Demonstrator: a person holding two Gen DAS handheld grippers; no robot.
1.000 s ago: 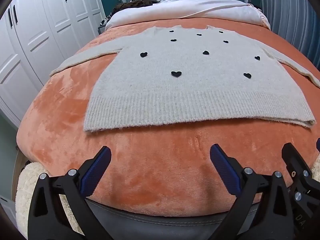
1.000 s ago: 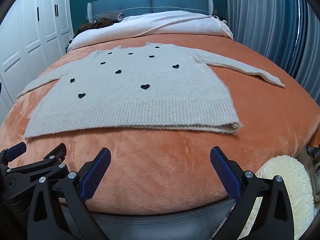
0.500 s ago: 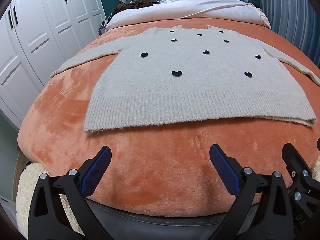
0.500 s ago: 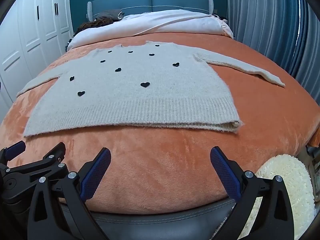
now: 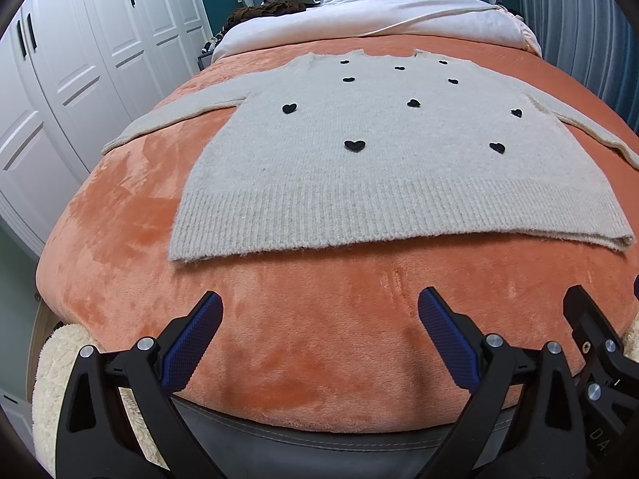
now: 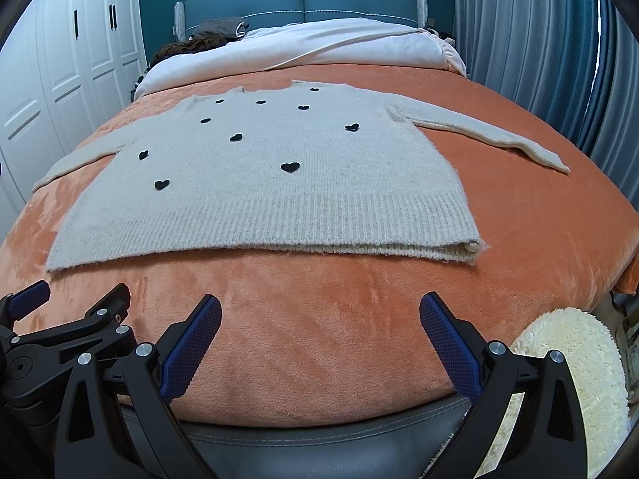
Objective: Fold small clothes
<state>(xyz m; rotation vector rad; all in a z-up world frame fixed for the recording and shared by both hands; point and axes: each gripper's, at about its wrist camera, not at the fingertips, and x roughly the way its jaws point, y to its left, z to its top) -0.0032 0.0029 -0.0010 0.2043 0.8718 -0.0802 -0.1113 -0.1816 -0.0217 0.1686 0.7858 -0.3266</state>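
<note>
A small beige knit sweater point(image 5: 391, 167) with black hearts lies flat and face up on the orange blanket, both sleeves spread out; it also shows in the right wrist view point(image 6: 263, 183). My left gripper point(image 5: 319, 311) is open and empty above the blanket, short of the ribbed hem. My right gripper point(image 6: 319, 311) is open and empty too, just to the right of the left one and near the hem's right part. The right sleeve point(image 6: 491, 135) stretches toward the curtain side.
The orange blanket point(image 5: 279, 343) covers a bed with a teal headboard point(image 6: 303, 0) and a white duvet point(image 6: 343, 44) at the far end. White wardrobes point(image 5: 72, 64) stand on the left, curtains point(image 6: 559, 48) on the right. A cream fluffy rug point(image 6: 575, 359) lies below the bed's foot.
Both grippers have risen slightly and tipped toward the sweater, so the hem sits a little lower in view. The jaws stay open. The sweater has not moved.
</note>
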